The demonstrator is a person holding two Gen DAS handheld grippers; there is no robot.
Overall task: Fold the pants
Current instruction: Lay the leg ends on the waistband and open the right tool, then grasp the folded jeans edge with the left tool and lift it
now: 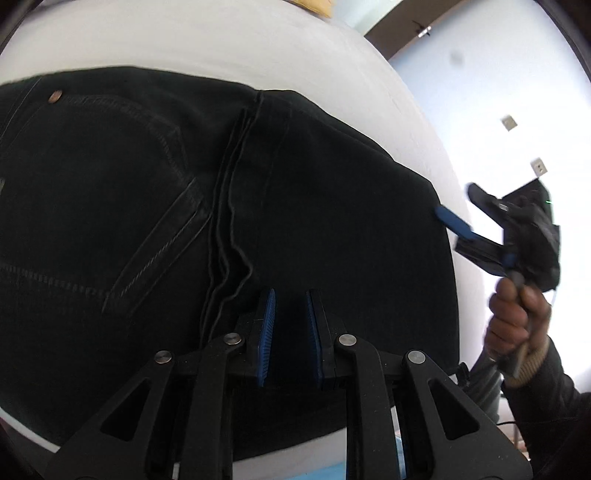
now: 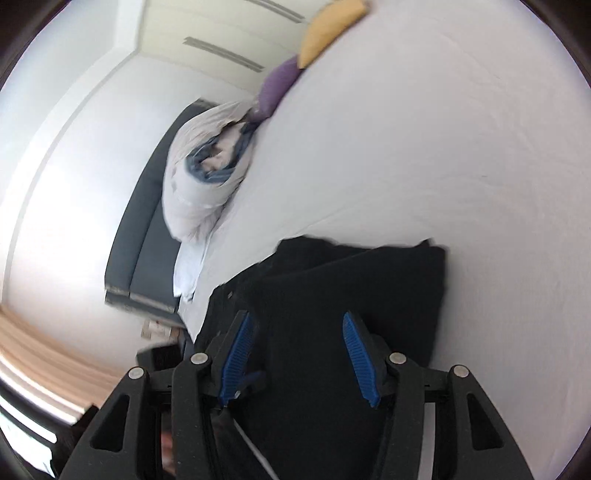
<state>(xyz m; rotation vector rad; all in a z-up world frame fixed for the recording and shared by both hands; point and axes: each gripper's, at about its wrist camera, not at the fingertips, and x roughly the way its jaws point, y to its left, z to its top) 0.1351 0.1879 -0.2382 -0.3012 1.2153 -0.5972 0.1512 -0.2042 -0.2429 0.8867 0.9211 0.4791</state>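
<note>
Black pants (image 1: 147, 206) lie folded on a white bed (image 1: 258, 44), with a back pocket and a copper rivet showing at the left. My left gripper (image 1: 290, 306) hovers just above the pants' near part, its blue pads slightly apart with nothing between them. My right gripper (image 1: 458, 210) is seen at the pants' right edge, open, one blue pad touching the fabric edge. In the right wrist view the right gripper (image 2: 299, 343) is wide open above the folded pants (image 2: 332, 288).
A rolled white duvet (image 2: 199, 173) and purple (image 2: 277, 88) and yellow (image 2: 332, 29) pillows lie along the bed's far edge. A dark headboard (image 2: 140, 229) stands by the wall. The white sheet (image 2: 443, 147) spreads beyond the pants.
</note>
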